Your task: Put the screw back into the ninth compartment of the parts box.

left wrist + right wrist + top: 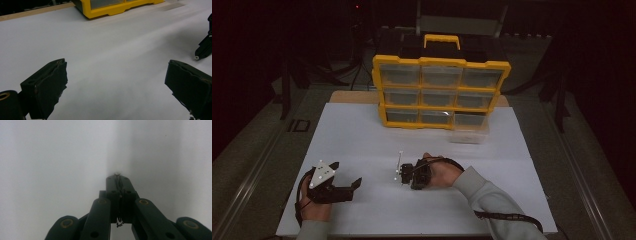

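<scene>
Screw, small and silvery, sits pinched at the very tips of the right gripper, whose jaws are clenched on it low over the white table. To the left, the left gripper rests with jaws spread wide and nothing between them, well apart from the screw. A yellow organizer stands at the table's far side.

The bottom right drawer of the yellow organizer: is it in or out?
Out: the drawer juts forward from the organizer.
</scene>
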`<state>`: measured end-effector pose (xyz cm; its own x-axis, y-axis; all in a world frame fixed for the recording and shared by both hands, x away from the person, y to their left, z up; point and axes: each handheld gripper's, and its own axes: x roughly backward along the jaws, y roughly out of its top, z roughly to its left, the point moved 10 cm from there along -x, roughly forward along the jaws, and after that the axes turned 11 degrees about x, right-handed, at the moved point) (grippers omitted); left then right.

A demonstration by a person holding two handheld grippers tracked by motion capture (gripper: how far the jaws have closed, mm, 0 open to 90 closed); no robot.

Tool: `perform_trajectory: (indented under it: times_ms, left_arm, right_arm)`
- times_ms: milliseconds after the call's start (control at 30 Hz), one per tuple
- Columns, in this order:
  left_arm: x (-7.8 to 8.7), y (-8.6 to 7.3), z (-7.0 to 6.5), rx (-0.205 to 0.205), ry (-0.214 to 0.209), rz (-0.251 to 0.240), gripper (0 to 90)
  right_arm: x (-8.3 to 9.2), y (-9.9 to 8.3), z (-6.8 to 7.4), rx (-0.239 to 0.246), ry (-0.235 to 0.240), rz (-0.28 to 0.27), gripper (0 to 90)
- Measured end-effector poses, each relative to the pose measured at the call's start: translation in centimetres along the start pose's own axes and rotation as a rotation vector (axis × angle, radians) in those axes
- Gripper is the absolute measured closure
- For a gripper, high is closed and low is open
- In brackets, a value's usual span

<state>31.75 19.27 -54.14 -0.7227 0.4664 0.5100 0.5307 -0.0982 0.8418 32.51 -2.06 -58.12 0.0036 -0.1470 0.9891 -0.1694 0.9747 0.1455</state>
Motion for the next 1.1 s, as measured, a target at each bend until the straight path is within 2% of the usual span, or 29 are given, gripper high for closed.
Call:
perform_trajectory:
  times_ms: [1100]
  left_arm:
    - [0.0, 0.0, 0.0, -0.002, -0.001, -0.001, 4.7]
  right_arm:
    - [1.8, 0.1, -0.9, -0.011, -0.023, -0.021, 87.8]
